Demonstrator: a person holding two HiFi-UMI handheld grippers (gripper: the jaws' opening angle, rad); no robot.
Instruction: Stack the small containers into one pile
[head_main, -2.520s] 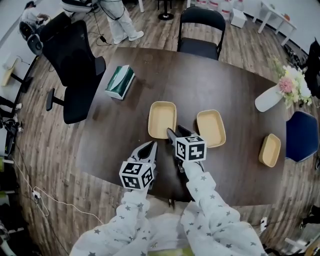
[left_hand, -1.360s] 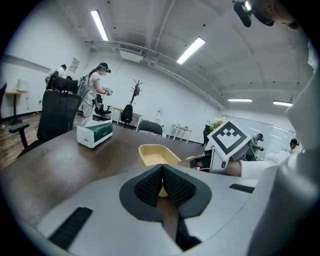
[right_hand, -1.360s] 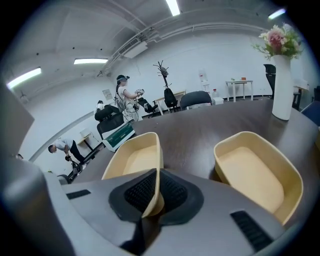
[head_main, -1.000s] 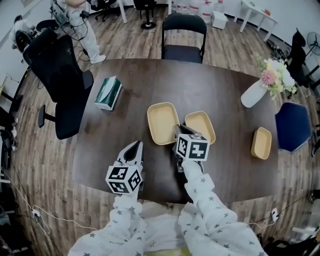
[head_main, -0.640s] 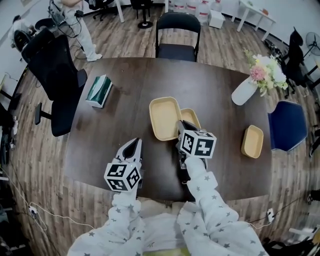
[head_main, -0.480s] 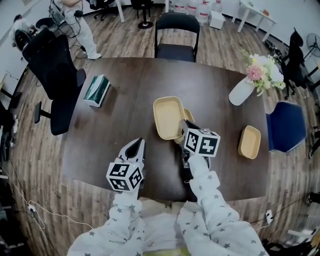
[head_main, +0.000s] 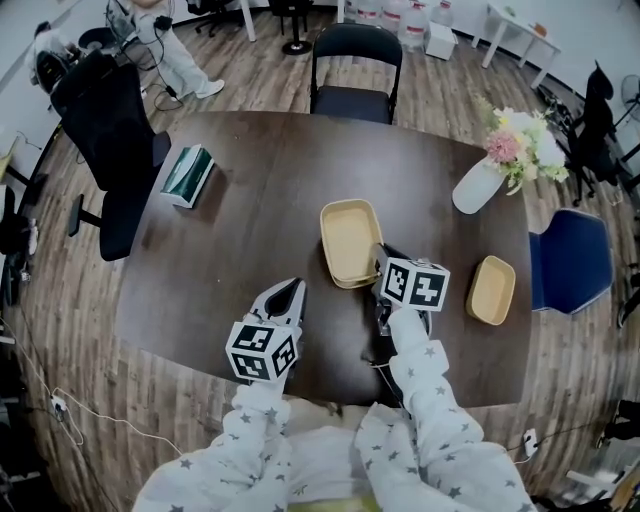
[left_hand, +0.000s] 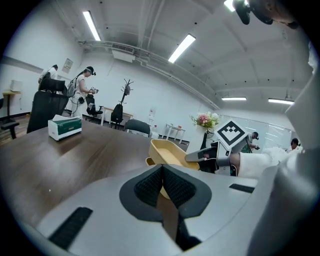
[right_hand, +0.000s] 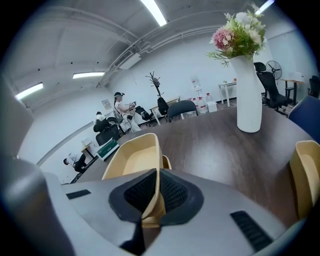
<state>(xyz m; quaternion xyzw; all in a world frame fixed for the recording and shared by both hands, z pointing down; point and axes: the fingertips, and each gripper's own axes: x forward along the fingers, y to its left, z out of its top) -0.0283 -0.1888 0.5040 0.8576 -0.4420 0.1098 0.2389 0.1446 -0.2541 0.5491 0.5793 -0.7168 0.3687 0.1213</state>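
Three tan containers are in play, and this looks like the first stacking step. The right gripper (right_hand: 156, 179) has its jaws clenched on the near rim of one container (head_main: 351, 242). The thin wall is pinched between the dark pads, and the tub tilts a little as it hangs over the middle of the counter (head_main: 230, 250). Just under it a second container (right_hand: 165, 161) peeks out at the edge, so the carried one is right above its mate. Whether it is seated inside or only hovering, I can't call from here. The third container (head_main: 491, 290) sits alone, well apart to the right, near the counter's edge and nearer the person than the white vase (head_main: 478, 185).

My read on what comes next: level the carried tub, line its rim up with the one beneath, lower it until it nests, then let go. After that, either the pair or the loner on the right has to travel to make one pile. A grip on so thin a rim may let the tub swing, so a slow descent looks wise.

Pose now: the right arm in its starred sleeve (head_main: 420, 370) reaches forward from the body, with the gripper pointing away and slightly left into the tub. The left gripper (left_hand: 162, 170) waits low by the counter's near edge, aimed toward the containers, its jaws closed together on nothing.
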